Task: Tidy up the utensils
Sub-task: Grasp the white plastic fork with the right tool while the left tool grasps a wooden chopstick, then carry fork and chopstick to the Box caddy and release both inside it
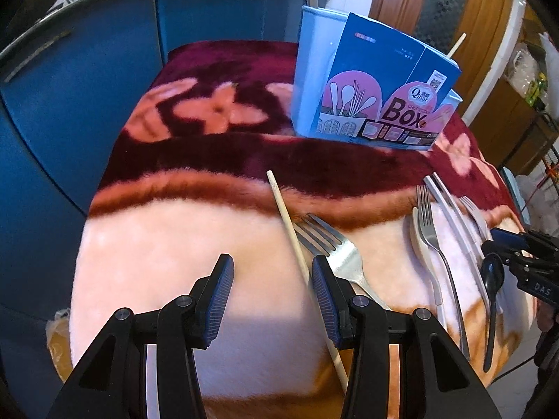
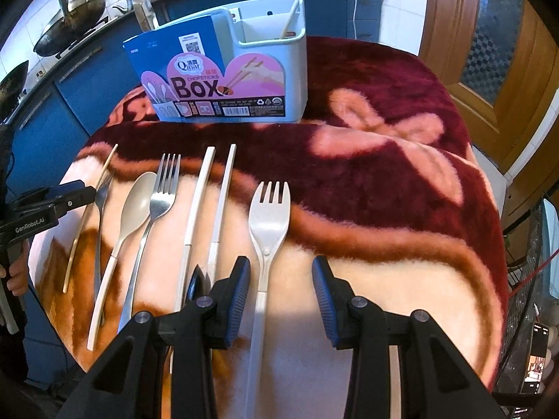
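Observation:
A light blue utensil box [image 2: 269, 80] [image 1: 314, 80] stands at the far side of the blanket-covered table, with one wooden chopstick [image 2: 297, 3] standing in it. My left gripper [image 1: 272, 279] is open and empty above the blanket; a wooden chopstick [image 1: 293, 234] and a steel fork [image 1: 335, 248] lie by its right finger. My right gripper [image 2: 281, 286] is open over the handle of a white plastic fork [image 2: 267, 216]. To its left lie two white chopsticks [image 2: 199, 202], a steel fork [image 2: 157, 206], a beige spoon [image 2: 134, 206], another fork and a wooden chopstick [image 2: 87, 216]. A black spoon [image 1: 492, 279] lies near the right gripper.
The table is covered by a fluffy maroon and pink flowered blanket [image 2: 384, 146]. Blue kitchen cabinets [image 1: 87, 70] stand behind it, with woks [image 2: 70, 17] and a kettle on the counter. A wooden door [image 2: 489, 35] is at the right.

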### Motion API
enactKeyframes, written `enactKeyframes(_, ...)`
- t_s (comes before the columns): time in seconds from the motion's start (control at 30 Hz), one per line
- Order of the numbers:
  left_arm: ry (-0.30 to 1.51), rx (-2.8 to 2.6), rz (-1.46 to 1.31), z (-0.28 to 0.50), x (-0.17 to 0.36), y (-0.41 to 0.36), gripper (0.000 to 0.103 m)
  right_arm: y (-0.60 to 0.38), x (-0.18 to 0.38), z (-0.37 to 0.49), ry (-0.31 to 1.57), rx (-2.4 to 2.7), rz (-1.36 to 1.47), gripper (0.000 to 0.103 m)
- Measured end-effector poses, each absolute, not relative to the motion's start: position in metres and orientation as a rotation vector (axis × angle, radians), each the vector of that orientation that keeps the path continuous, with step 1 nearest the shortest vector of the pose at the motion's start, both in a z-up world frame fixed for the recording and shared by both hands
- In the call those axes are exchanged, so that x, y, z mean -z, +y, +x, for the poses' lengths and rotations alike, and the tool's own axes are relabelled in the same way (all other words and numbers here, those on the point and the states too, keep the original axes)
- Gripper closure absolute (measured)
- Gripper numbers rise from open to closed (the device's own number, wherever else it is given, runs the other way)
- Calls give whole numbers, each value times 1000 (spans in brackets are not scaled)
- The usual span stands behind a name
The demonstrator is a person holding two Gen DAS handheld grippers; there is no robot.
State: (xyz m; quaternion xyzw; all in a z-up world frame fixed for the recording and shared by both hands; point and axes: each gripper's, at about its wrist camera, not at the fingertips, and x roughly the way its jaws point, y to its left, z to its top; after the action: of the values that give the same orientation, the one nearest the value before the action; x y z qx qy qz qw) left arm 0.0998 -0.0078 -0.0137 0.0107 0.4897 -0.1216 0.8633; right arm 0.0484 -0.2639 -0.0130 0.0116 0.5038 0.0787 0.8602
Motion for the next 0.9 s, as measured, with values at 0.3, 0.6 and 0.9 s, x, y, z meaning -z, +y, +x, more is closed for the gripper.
enactKeyframes(0.3, 1079, 296, -33, 120, 14, -3, 73, -267, 13, 55, 1071, -167, 14, 80)
enactKeyframes(0.6, 1096, 328, -160, 124, 15, 7, 99, -277, 13, 54, 1043, -179, 78, 90)
enactKeyframes(0.9, 949, 367, -194, 105, -9, 11, 99, -283, 0, 39, 913, -235, 202, 91)
